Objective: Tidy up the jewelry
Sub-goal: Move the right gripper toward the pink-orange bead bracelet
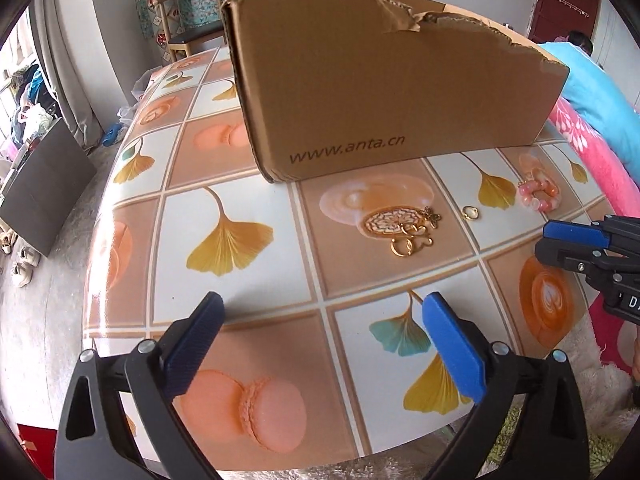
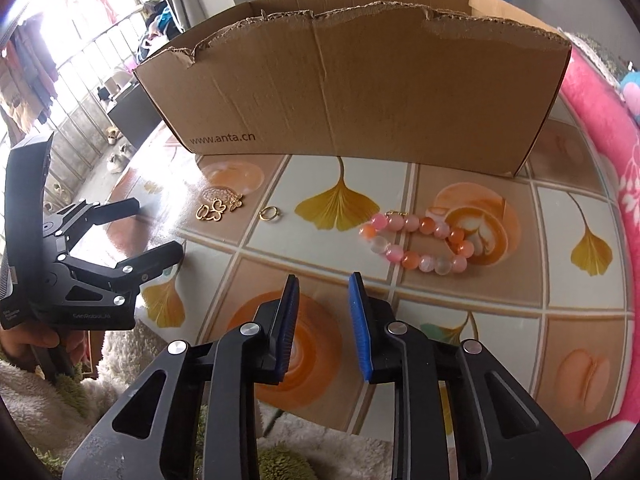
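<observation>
A pile of small gold earrings and charms (image 1: 412, 236) lies on the patterned table, also seen in the right wrist view (image 2: 219, 209). A single gold ring (image 1: 470, 212) (image 2: 269, 214) lies just right of it. A pink and orange bead bracelet (image 1: 539, 195) (image 2: 420, 243) lies further right. A torn cardboard box (image 1: 392, 88) (image 2: 360, 92) stands open behind them. My left gripper (image 1: 324, 316) is open and empty, above the table's near part. My right gripper (image 2: 323, 284) is partly open and empty, short of the bracelet; it shows at the right edge of the left wrist view (image 1: 560, 240).
The table (image 1: 248, 184) has a tile-print cover with leaves and macarons. A pink blanket (image 2: 600, 128) lies along the right edge. A chair (image 1: 188, 20) stands behind the table. Fluffy fabric (image 2: 60, 380) borders the near edge.
</observation>
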### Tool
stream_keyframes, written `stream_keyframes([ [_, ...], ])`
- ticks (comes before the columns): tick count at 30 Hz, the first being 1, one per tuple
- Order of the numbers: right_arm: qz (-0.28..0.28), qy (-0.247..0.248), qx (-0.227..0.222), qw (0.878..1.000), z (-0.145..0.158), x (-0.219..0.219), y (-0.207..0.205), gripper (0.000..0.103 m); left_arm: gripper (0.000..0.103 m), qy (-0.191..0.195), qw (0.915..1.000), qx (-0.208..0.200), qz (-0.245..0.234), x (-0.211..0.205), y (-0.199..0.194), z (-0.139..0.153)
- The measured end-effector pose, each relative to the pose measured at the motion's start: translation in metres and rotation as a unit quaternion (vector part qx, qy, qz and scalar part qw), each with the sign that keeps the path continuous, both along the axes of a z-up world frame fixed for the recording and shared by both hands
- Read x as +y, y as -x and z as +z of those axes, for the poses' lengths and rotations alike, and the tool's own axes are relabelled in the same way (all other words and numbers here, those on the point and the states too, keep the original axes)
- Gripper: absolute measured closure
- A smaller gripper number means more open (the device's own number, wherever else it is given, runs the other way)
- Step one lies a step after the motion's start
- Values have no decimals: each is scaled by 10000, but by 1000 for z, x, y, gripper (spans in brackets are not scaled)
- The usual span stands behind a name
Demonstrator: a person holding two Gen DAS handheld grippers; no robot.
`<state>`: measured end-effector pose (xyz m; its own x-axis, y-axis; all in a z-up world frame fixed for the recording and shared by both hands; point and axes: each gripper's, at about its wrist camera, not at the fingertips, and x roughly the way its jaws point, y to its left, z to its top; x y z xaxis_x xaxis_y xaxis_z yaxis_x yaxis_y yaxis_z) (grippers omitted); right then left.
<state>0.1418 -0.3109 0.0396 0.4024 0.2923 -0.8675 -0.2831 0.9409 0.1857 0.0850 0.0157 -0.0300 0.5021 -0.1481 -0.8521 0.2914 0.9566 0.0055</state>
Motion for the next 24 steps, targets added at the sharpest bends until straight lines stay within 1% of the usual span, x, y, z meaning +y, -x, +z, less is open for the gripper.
stream_keyframes([
  [11,-74,-180,-50,9998,2,-10,-1,79,5,-34,9999,100,-3,0,-2,0],
  [24,-70,-289,-60,9995,4,-16,1,79,5,-24,10000,62,62,1,-1,0],
])
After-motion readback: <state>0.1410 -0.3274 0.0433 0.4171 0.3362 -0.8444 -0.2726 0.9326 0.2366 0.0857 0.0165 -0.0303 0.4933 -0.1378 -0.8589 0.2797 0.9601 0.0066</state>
